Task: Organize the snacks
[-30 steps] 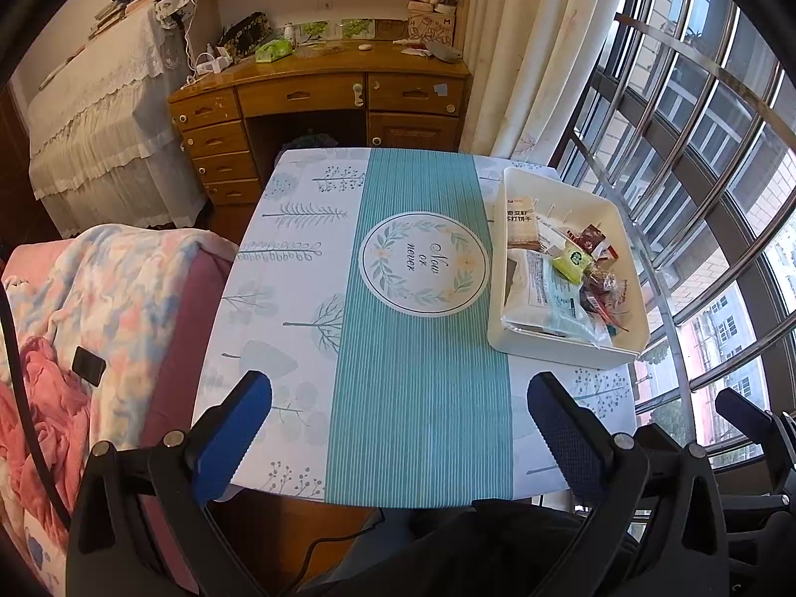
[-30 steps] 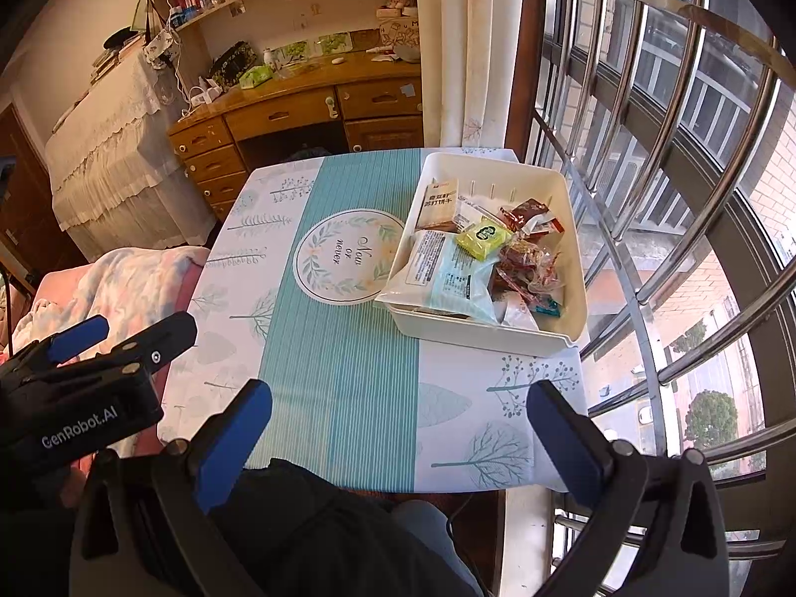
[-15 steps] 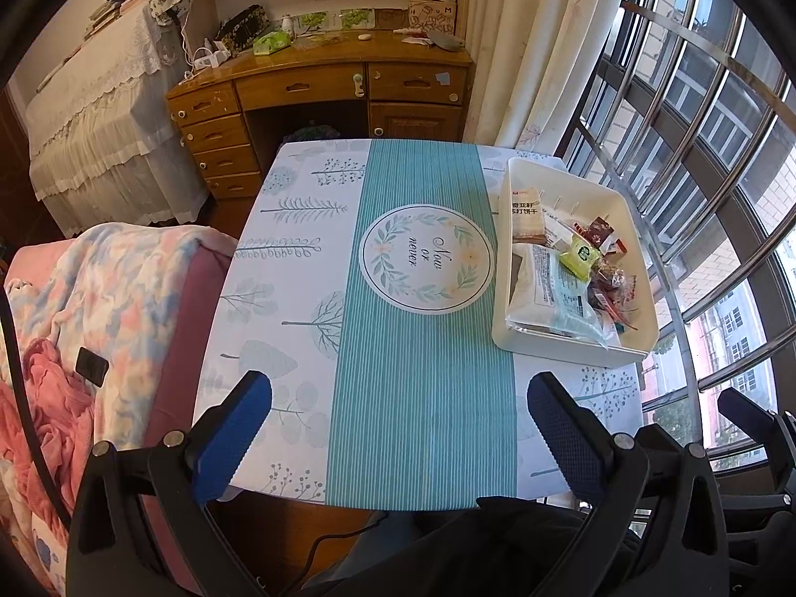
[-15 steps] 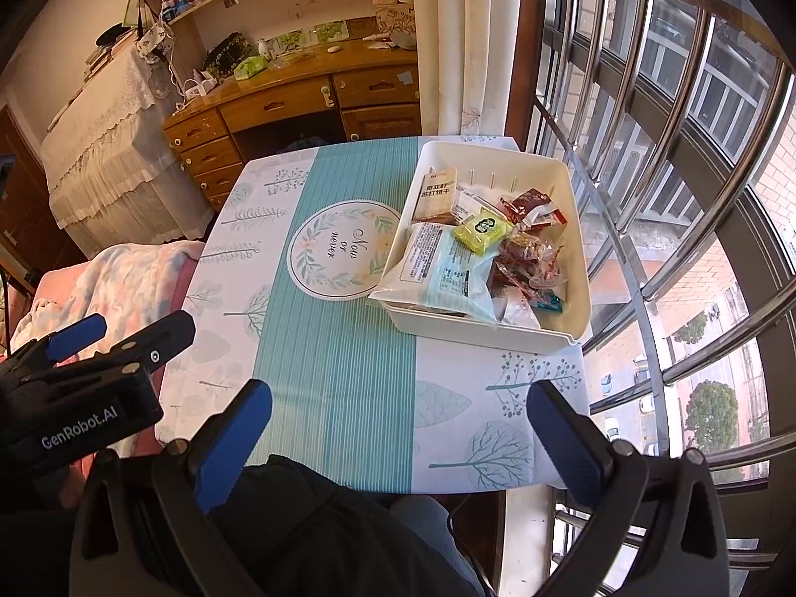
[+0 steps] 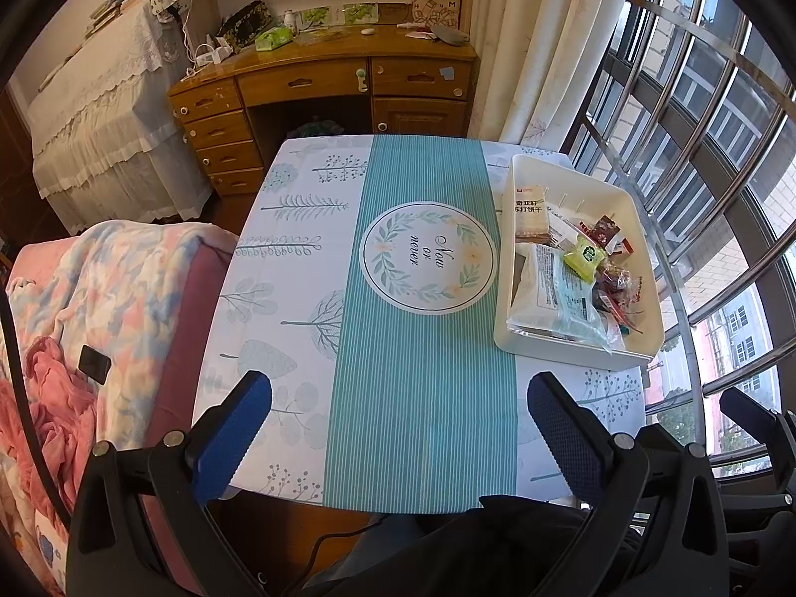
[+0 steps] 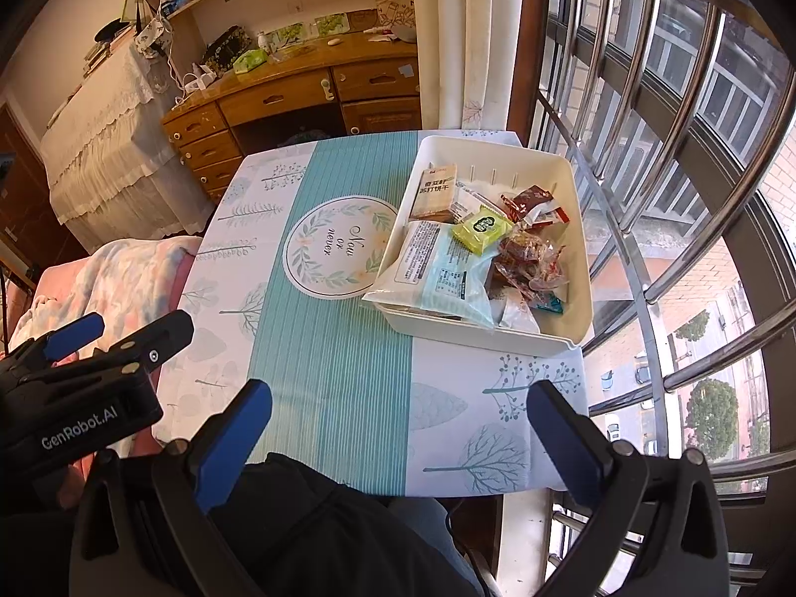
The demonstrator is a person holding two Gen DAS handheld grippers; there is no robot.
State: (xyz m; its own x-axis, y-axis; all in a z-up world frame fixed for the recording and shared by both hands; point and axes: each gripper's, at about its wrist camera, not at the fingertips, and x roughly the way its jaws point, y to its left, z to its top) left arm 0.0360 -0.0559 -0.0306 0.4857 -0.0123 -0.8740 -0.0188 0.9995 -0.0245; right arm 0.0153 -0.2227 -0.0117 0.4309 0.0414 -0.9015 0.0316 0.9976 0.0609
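While the snacks (image 6: 477,253) lie heaped in the white bin (image 6: 579,318) at the table's right edge by the window bars (image 6: 661,229), both grippers hang near the table's front edge. Left gripper (image 5: 398,418) and right gripper (image 6: 398,418) have their jaws spread wide, gripping and touching nothing.

My left wrist camera looks down over the bench's (image 5: 298,298) near edge, facing the desk (image 5: 323,79) at 12 o'clock. My right one sits further right, nearer the window (image 6: 671,149). Both share the bench, with the snack tray (image 5: 579,348) (image 6: 477,336) toward 2 o'clock.
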